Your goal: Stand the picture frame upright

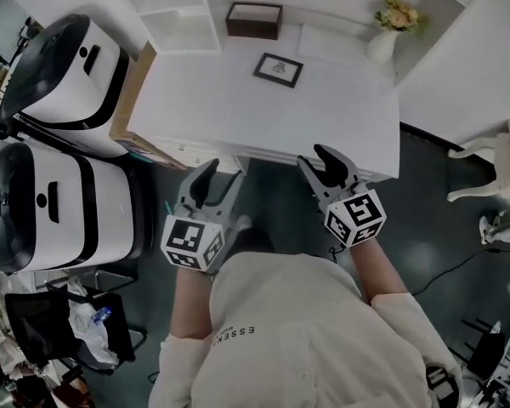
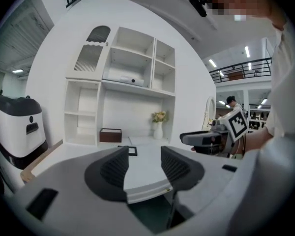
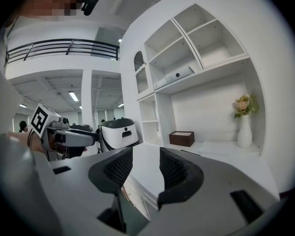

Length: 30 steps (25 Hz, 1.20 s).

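A small dark picture frame (image 1: 278, 69) lies flat on the white desk (image 1: 238, 109), toward its back; in the left gripper view the picture frame (image 2: 132, 151) shows as a thin dark slab far beyond the jaws. My left gripper (image 1: 217, 182) hovers in front of the desk's near edge, open and empty. To its right, at the same edge, my right gripper (image 1: 321, 163) is also open with nothing between its fingers. Both are well short of the frame. From the left gripper view the right gripper (image 2: 200, 138) shows at the side.
A dark brown box (image 1: 254, 19) and a white vase of flowers (image 1: 384, 41) stand at the back of the desk under white shelves (image 2: 123, 77). Two white-and-black machines (image 1: 51, 202) stand left of the desk. A white chair (image 1: 501, 164) is at the right.
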Motion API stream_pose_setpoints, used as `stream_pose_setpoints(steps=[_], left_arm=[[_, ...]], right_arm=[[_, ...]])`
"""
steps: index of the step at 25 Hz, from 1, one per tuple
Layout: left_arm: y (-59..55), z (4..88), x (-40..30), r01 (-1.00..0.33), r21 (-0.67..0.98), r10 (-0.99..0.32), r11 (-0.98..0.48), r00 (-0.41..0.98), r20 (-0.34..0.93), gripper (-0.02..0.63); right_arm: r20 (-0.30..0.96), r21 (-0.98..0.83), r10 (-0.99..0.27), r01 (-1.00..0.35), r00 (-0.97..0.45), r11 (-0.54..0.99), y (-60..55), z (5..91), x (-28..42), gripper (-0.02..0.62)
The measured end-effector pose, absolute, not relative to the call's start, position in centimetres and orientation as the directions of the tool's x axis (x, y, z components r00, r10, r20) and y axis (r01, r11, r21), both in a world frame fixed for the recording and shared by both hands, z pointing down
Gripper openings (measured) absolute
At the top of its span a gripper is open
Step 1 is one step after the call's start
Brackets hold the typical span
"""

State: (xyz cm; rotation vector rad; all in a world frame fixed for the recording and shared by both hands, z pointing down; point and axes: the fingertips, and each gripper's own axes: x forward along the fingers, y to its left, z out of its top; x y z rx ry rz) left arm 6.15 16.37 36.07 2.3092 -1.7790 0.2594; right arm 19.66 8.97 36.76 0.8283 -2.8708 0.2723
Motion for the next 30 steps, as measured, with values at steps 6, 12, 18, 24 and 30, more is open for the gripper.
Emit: stream_pose_setpoints(steps=[6,12,18,24,30], left_arm=[[11.3,36.1,-1.5,-0.934,0.085,-0.887,-0.346,0.355,0.294,0.193],[6.7,36.6,-5.8,-0.892,0.099,-0.834,-0.441,0.448,0.321,0.193],[2.8,37.3,-6.8,-0.854,0.117,-0.79,-0.506,0.514,0.334,0.193],[-2.6,38.4,-6.8,-0.831,0.1,-0.76,-0.547,0.543,0.358,0.193],[-8.8,40.6,-6.2,-0.829,0.125,-0.744,-0.546,0.547,0.383,0.193]], right_arm=[[0.243,-0.137,-0.565,-0.604,-0.789,0.785,5.5,37.4,11.7,0.166],[0.295,-0.19,-0.634,-0.694,-0.715,0.694,1.1,38.2,8.2,0.166],[0.358,-0.178,-0.66,-0.742,-0.661,0.646,-2.5,39.7,7.4,0.166],[0.466,-0.245,-0.655,-0.798,-0.595,0.55,-8.2,43.2,7.8,0.166],[0.552,-0.237,-0.617,-0.815,-0.561,0.529,-13.6,46.3,9.0,0.166]])
